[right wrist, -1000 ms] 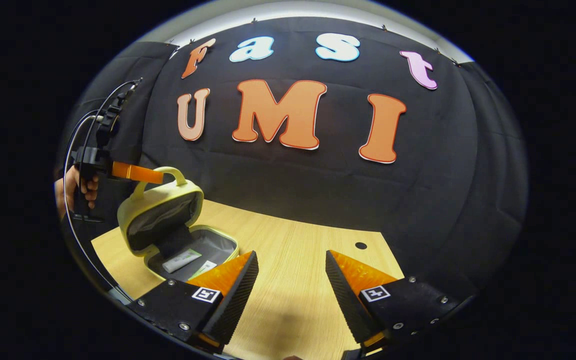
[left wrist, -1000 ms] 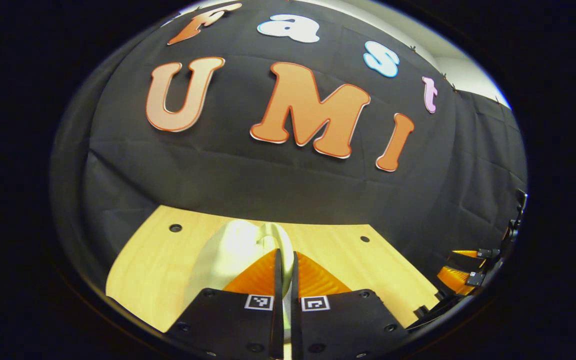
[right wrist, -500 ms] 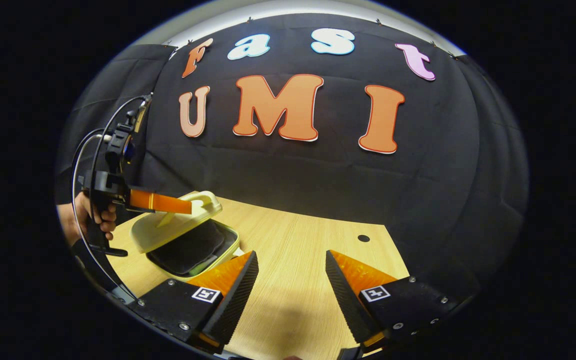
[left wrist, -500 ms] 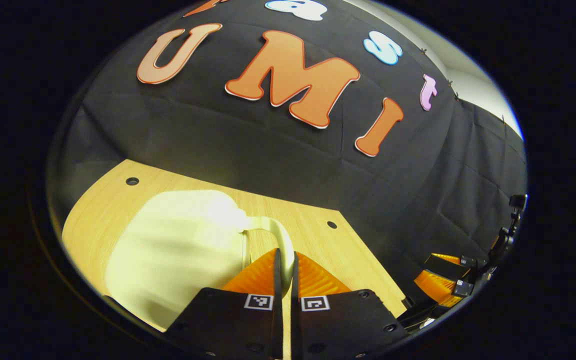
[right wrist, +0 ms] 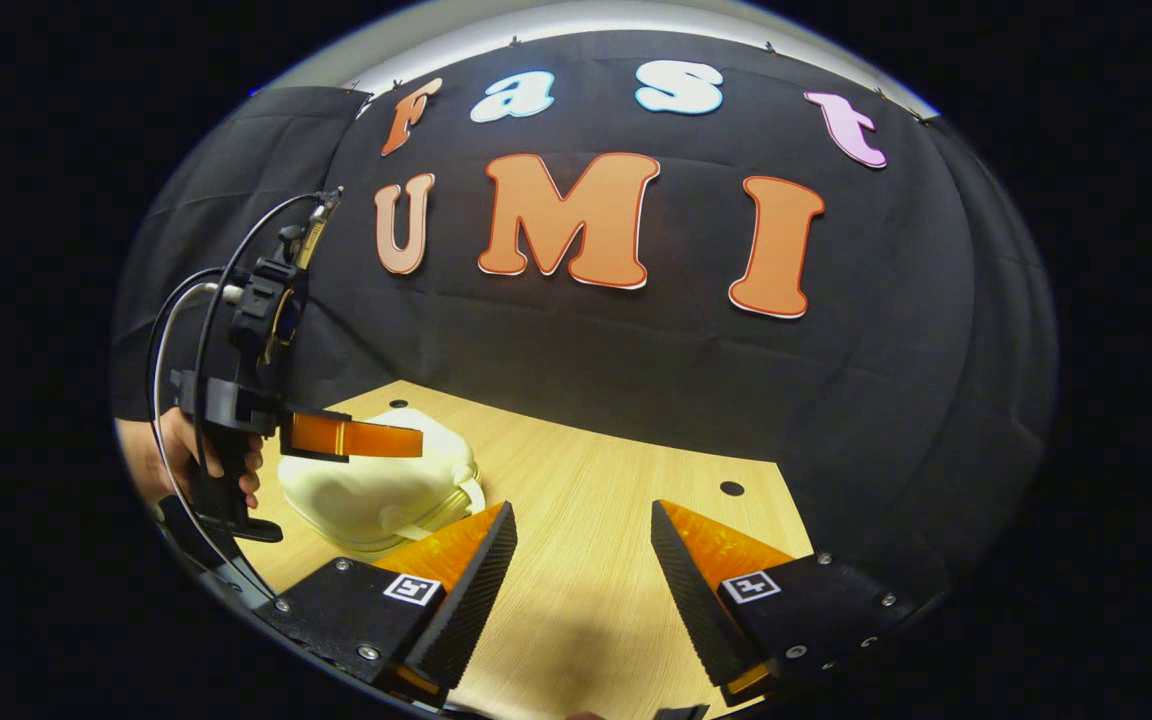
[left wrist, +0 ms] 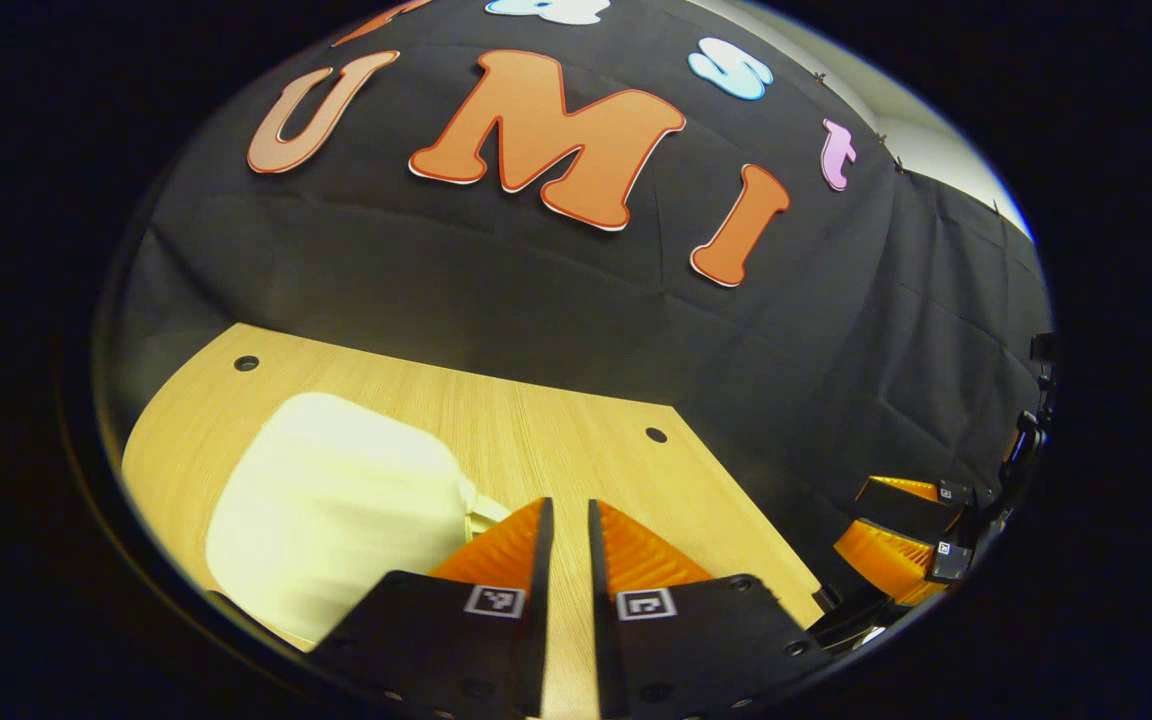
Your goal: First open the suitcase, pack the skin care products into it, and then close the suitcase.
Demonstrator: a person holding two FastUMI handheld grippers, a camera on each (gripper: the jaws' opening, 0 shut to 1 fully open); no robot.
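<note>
Dropped shut since a second ago, suitcase (right wrist: pixel 376 490) lid; left gripper (left wrist: pixel 566 520) barely parted, holding nothing. Looks light, soft-shelled; best taken by handle (right wrist: pixel 451 500) just ahead.

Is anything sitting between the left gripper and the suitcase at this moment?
Nothing visible. In the right gripper view the left gripper hovers just above the lid of the suitcase, which lies shut on the table. Its fingers are slightly apart, with bare wood between them.
</note>
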